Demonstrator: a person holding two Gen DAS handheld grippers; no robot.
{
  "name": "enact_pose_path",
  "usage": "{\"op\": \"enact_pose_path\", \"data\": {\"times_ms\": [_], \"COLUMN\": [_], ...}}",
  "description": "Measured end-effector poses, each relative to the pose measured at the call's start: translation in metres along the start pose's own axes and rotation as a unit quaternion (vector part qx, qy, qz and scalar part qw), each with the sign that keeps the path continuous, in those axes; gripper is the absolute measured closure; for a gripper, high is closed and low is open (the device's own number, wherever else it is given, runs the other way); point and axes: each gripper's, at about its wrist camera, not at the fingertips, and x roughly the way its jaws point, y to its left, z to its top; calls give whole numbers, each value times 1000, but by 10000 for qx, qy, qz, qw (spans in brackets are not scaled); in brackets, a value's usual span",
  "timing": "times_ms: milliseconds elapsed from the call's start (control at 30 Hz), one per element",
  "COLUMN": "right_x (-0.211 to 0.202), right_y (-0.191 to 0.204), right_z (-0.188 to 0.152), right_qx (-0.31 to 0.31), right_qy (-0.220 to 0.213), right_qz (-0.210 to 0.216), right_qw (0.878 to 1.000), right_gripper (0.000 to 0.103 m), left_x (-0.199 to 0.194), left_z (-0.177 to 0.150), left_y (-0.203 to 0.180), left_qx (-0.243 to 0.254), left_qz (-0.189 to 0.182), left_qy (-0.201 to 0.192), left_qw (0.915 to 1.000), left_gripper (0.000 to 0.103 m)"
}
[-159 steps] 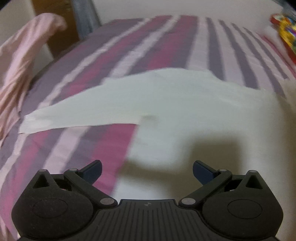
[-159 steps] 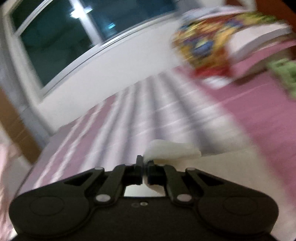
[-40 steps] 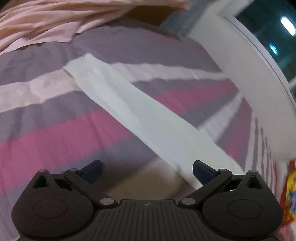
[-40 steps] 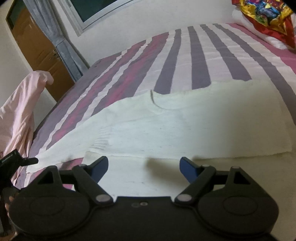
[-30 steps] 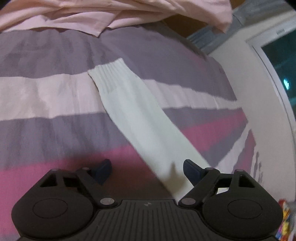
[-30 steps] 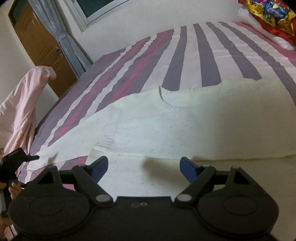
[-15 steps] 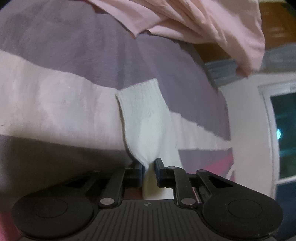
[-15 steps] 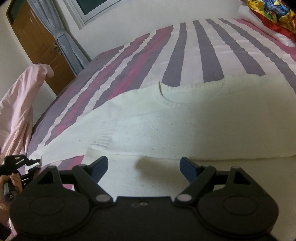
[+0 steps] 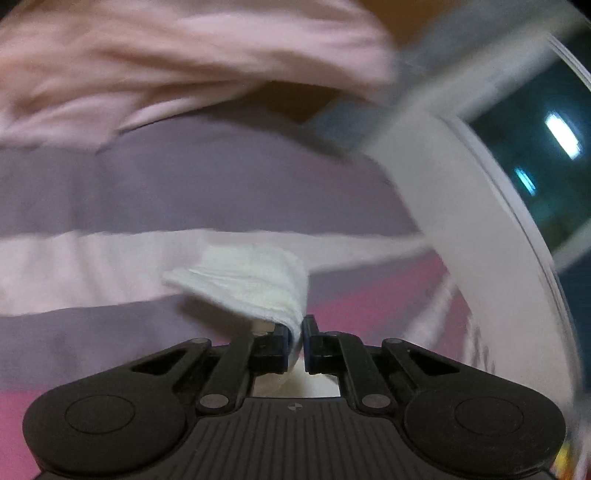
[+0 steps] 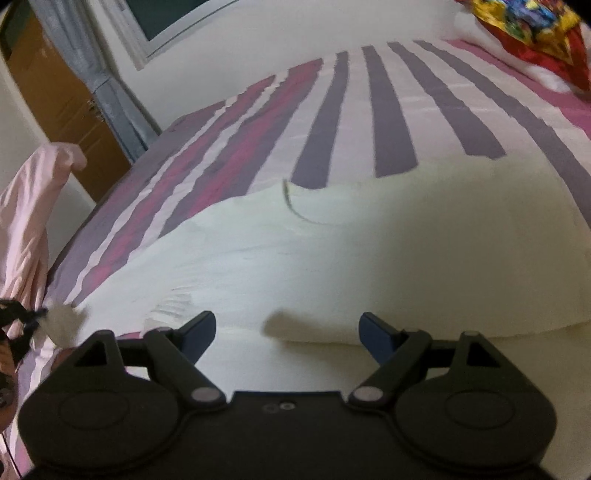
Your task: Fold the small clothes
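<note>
A cream long-sleeved top [image 10: 369, 236] lies flat on the striped bed [image 10: 391, 110], its right side folded over the body and its left sleeve stretched out to the left. My left gripper [image 9: 294, 338] is shut on the ribbed sleeve cuff [image 9: 255, 284] and holds it lifted off the bed; it also shows at the far left of the right wrist view [image 10: 22, 317]. My right gripper [image 10: 286, 330] is open and empty, low over the front part of the top.
A pink cloth [image 10: 26, 221] hangs at the bed's left end, and fills the top of the left wrist view [image 9: 166, 66]. A wooden door [image 10: 55, 107] and a window [image 9: 546, 155] stand beyond. A colourful blanket [image 10: 532, 33] lies at the far right.
My left gripper, shut on the sleeve cuff, has lifted it off the bed and swung with it. My right gripper stays open over the top.
</note>
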Motion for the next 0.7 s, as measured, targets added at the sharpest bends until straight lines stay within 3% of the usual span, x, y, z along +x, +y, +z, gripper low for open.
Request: {"op": "enact_pose_path", "data": {"times_ms": [100,200,333,433,533,700], "right_x": [-6,-17,-34,-43,-53,-65], "right_y": [-11,-22,-42,-60,-81,-109], "right_z": [0,1,4,7,8,6], "right_qx": [194,273,387,544,621,810], "right_qy": [-37,-145,-274,-286,-279,-364], "right_qz": [37,54,13,-19,-120,-196], "right_qw": [9998,9995,9989,9981,9976,9959], "right_gripper": [19,19,19,19,18,18], "left_x": [-21,-36,-34,-25,-33,-56], "left_z": [-26,-73,-147,-222,-267,-275], "left_y": [-60,-125,-189,-224,-236,-239], "left_qx": [1107,2071,2694,3292,3760,3698], "left_qz": [-485,-1057,-1469,-1517,-1392,-1498], "left_qy": [67,378,1043,1814,2168,2223], "left_qw": [9926,9719,9460,9142,8901,8896], "left_gripper": [96,96,96,96,95,95]}}
